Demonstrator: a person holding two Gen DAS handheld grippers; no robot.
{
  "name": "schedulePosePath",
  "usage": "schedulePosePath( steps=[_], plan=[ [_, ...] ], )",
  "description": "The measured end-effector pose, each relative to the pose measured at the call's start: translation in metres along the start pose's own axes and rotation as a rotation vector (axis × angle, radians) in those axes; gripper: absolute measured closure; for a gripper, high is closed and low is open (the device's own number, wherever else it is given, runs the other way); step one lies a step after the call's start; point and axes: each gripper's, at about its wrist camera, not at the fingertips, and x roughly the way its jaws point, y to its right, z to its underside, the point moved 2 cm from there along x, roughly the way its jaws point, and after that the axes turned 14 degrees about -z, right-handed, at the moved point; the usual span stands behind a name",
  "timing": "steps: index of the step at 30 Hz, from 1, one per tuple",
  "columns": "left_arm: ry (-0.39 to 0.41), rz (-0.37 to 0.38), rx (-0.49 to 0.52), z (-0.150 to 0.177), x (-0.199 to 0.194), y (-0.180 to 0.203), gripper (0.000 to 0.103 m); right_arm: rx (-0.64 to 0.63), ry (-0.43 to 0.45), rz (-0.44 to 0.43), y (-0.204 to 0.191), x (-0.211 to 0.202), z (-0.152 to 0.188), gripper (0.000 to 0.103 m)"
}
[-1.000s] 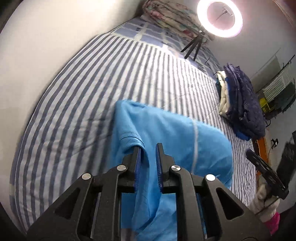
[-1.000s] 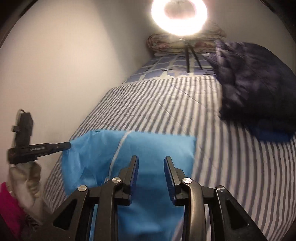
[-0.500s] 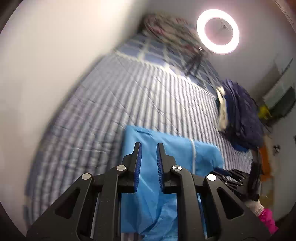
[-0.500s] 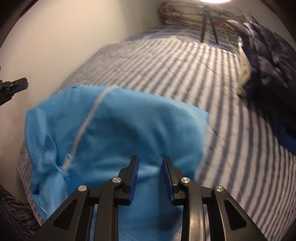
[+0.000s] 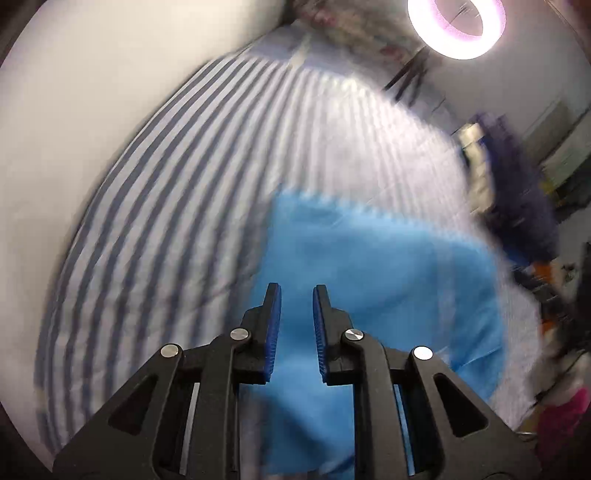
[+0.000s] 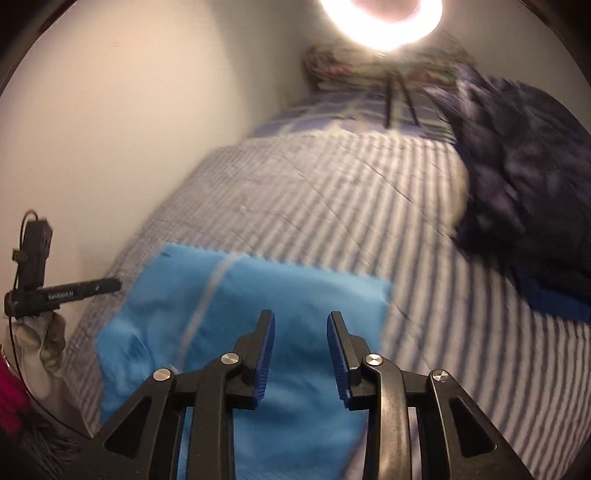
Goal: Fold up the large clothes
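Both views are motion-blurred. The left gripper (image 5: 296, 295) points steeply down over the bright blue garment (image 5: 376, 273), which lies spread on the striped bedsheet (image 5: 177, 206). Its jaws stand a narrow gap apart; blue cloth shows through that gap, but the pads do not visibly press on it, so nothing appears clamped. The garment runs from under this gripper ahead and to its right; bare stripes lie to its left, up to the white wall (image 5: 92, 92).

The right gripper (image 6: 300, 325) also tilts down above the same garment, near its right edge. Its jaws are opening, a clear gap between the blue pads (image 6: 267, 354), with the cloth lying below them rather than pinched. A pale stripe (image 6: 207, 295) crosses the garment ahead and to the left of this gripper. Far to its left, the left gripper appears side-on, held by a gloved hand (image 6: 37, 339) near a pink sleeve (image 6: 11, 398).

Ahead and to the right of the right gripper sits a heap of dark navy padded clothing (image 6: 524, 170). Straight ahead, a ring light (image 6: 384, 22) glares on its tripod.
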Motion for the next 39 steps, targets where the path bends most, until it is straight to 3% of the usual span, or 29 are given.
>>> schedulePosePath(
  steps=[3,5,8,11,12,15,18,20,23,26,30,33,39],
  plan=[
    [0.028,0.094,0.024,-0.018,0.001,0.028,0.088,-0.033,-0.018,-0.032,-0.016,0.025,-0.016,0.072],
    [0.014,0.112,0.048,-0.026,0.014,0.048,0.088,-0.03,-0.049,-0.052,-0.02,0.042,-0.018,0.072],
    [-0.024,0.094,0.09,-0.027,0.045,0.068,0.088,-0.025,-0.134,-0.051,-0.013,0.077,-0.013,0.072],
    [-0.136,0.053,0.096,-0.013,0.09,0.067,0.088,0.028,-0.206,-0.009,0.009,0.097,0.003,0.073],
    [-0.137,0.069,0.085,-0.012,0.095,0.063,0.088,0.061,-0.203,-0.028,0.016,0.097,0.007,0.075],
    [-0.152,0.094,0.043,-0.016,0.089,0.055,0.089,0.105,-0.16,-0.039,0.016,0.077,0.007,0.075],
    [-0.098,0.062,0.045,-0.019,0.06,0.047,0.088,0.074,-0.132,-0.06,0.002,0.043,0.015,0.073],
    [-0.073,0.104,0.042,-0.015,0.032,0.042,0.088,0.049,-0.114,-0.089,-0.01,0.018,0.026,0.073],
    [-0.043,0.117,0.061,-0.003,0.001,0.032,0.088,0.036,-0.109,-0.126,-0.025,-0.013,0.057,0.073],
    [-0.063,0.141,0.08,0.027,-0.016,0.024,0.088,0.035,-0.152,-0.114,-0.028,-0.021,0.088,0.073],
    [-0.13,0.06,0.11,0.064,-0.003,0.016,0.084,0.09,-0.275,-0.017,-0.011,-0.006,0.14,0.073],
    [-0.181,-0.024,0.099,0.085,0.015,0.0,0.084,0.184,-0.239,-0.054,0.0,-0.02,0.155,0.073],
    [-0.191,0.009,0.043,0.103,0.0,-0.018,0.082,0.215,-0.202,-0.054,0.003,-0.056,0.164,0.068]
  ],
)
